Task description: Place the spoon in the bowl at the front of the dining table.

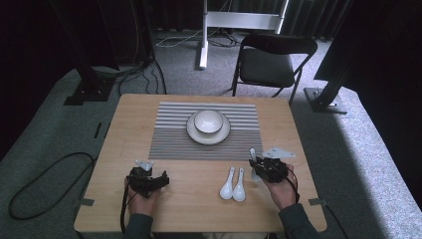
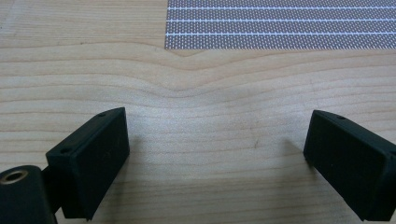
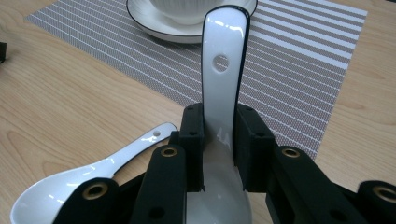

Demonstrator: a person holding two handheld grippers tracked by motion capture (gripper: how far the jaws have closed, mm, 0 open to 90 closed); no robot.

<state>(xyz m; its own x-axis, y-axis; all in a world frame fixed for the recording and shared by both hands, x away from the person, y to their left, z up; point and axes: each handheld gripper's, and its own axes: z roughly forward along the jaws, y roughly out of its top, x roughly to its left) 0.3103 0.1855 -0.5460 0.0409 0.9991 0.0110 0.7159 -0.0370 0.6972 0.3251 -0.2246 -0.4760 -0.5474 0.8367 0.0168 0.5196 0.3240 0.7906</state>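
My right gripper [image 1: 263, 167] [image 3: 219, 135] is shut on a white ceramic spoon [image 3: 220, 84] near the table's front right. The jaws clamp its handle, which points toward the plate, and its handle tip [image 1: 253, 153] sticks out past the jaws. Two more white spoons [image 1: 233, 185] lie side by side on the wood just left of that gripper; one lying spoon [image 3: 93, 170] appears beside the jaws. My left gripper [image 1: 155, 179] [image 2: 217, 135] rests at the front left, open, with bare wood between its jaws.
A grey striped placemat [image 1: 169, 134] [image 2: 280, 23] [image 3: 289, 74] lies mid-table, carrying a white plate [image 1: 224, 133] [image 3: 154, 25] with a white bowl [image 1: 208, 121] on it. A black folding chair [image 1: 271, 62] stands beyond the far edge. Cables trail on the floor at left.
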